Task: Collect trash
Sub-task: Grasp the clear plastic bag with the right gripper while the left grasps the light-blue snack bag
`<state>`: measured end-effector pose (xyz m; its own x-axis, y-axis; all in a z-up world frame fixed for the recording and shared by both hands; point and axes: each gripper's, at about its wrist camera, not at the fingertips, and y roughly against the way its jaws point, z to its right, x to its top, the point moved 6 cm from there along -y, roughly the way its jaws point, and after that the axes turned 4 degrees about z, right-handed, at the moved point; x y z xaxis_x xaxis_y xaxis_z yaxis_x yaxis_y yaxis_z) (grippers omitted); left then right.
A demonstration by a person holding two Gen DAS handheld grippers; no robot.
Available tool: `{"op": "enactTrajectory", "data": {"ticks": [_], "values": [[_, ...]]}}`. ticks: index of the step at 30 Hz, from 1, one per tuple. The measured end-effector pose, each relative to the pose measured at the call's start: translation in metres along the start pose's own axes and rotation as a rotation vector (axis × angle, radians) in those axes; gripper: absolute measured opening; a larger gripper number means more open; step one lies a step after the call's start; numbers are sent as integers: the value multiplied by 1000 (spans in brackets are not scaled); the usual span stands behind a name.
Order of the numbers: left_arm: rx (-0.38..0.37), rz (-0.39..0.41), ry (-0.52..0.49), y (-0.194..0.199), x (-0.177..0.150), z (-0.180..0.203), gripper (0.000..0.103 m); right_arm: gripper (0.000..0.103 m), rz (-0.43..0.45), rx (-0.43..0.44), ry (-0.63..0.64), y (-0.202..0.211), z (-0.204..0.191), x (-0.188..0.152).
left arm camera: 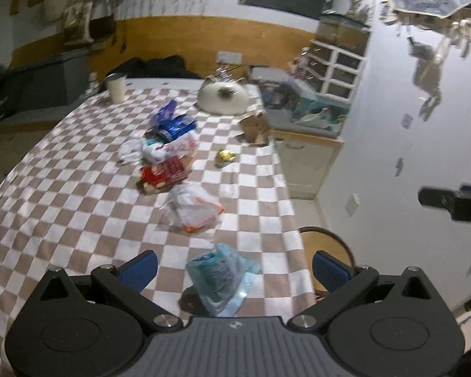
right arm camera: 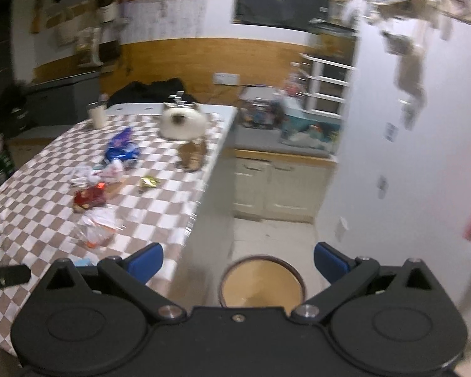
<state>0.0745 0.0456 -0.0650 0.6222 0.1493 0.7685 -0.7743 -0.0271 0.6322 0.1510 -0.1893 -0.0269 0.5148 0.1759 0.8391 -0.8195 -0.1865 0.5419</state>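
Trash lies scattered on a brown-and-white checked tablecloth (left arm camera: pixel 62 188). Nearest my open left gripper (left arm camera: pixel 234 270) is a crumpled teal wrapper (left arm camera: pixel 218 275), standing between its blue fingertips without touching them. Further off lie a clear bag with orange trim (left arm camera: pixel 194 205), a red packet (left arm camera: pixel 165 172), a white wrapper (left arm camera: pixel 160 149), a blue packet (left arm camera: pixel 175 125) and a small gold wrapper (left arm camera: pixel 224 156). My right gripper (right arm camera: pixel 238 262) hangs open over the floor past the table's right edge, above a round wooden stool (right arm camera: pixel 262 284). The same trash shows there, such as the red packet (right arm camera: pixel 89 196).
A white cup (left arm camera: pixel 117 86) stands at the table's far left. A white cat (left arm camera: pixel 223 95) sits at the far end beside a brown cardboard piece (left arm camera: pixel 254 124). A low cabinet (right arm camera: pixel 279 185) with clutter lines the right wall. The right gripper's finger (left arm camera: pixel 449 202) shows at the left view's edge.
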Motion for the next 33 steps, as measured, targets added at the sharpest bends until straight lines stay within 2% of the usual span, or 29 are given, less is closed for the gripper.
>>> {"op": "enactTrajectory", "data": {"ticks": [5, 10, 13, 20, 24, 27, 29, 33], "values": [[109, -32, 33, -12, 5, -16, 103, 103, 20, 147, 99, -51, -28, 29], [202, -29, 59, -19, 7, -29, 103, 103, 31, 311, 224, -105, -74, 51], [209, 0, 70, -20, 7, -29, 103, 103, 8, 408, 312, -137, -107, 55], [296, -58, 124, -28, -2, -28, 103, 101, -34, 572, 511, -189, -182, 40], [328, -87, 159, -33, -9, -30, 103, 87, -56, 666, 661, -207, -219, 14], [331, -108, 187, -40, -13, -30, 103, 79, -73, 688, 746, -219, -236, -4], [329, -109, 185, -45, -14, -27, 103, 73, -87, 687, 765, -229, -242, -10], [300, -120, 224, -59, -17, -23, 103, 48, -120, 693, 724, -249, -240, -11]]}}
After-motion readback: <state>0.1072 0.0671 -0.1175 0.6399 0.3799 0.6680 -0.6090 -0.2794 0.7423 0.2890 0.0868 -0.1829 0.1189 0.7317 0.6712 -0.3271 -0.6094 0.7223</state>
